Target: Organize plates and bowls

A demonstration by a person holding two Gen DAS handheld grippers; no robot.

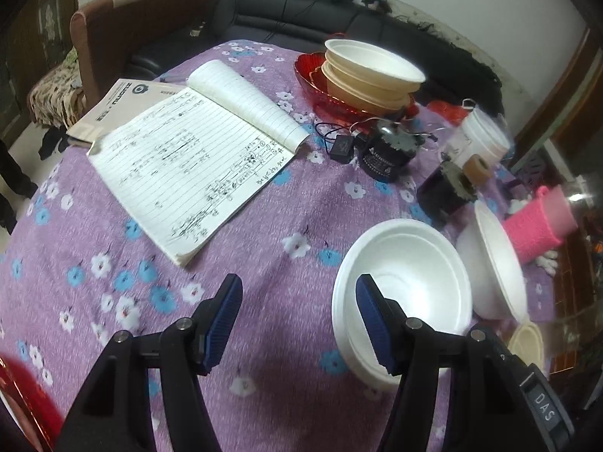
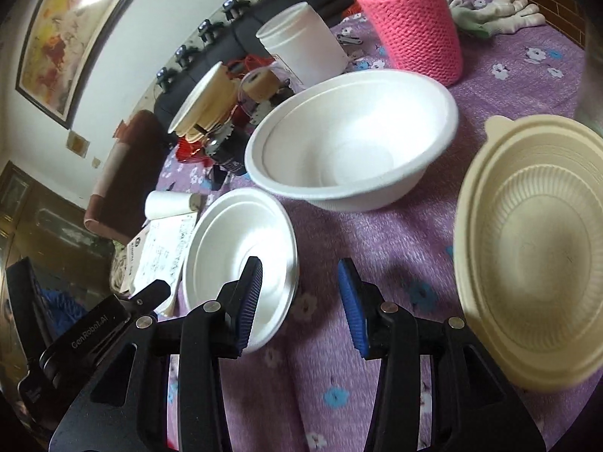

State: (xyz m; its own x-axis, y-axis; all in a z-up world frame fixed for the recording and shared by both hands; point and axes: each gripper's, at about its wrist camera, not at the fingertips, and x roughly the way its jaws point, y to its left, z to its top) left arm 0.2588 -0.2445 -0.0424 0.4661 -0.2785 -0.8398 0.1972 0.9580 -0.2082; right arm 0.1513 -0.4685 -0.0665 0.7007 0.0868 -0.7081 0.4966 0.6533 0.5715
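White foam bowl (image 1: 407, 286) beside open, empty left tongs (image 1: 297, 324).

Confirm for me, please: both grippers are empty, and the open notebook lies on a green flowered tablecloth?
Not quite: the tablecloth is purple with flowers, not green, as the left wrist view shows. The notebook does lie open, and the left gripper and right gripper are empty.

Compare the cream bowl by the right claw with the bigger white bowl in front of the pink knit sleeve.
The cream bowl is yellowish and ribbed inside; the white bowl is plain white and smooth. The cream bowl has a small tab on its rim; the white bowl's rim is even. Both are empty, mouth up, on the purple cloth.
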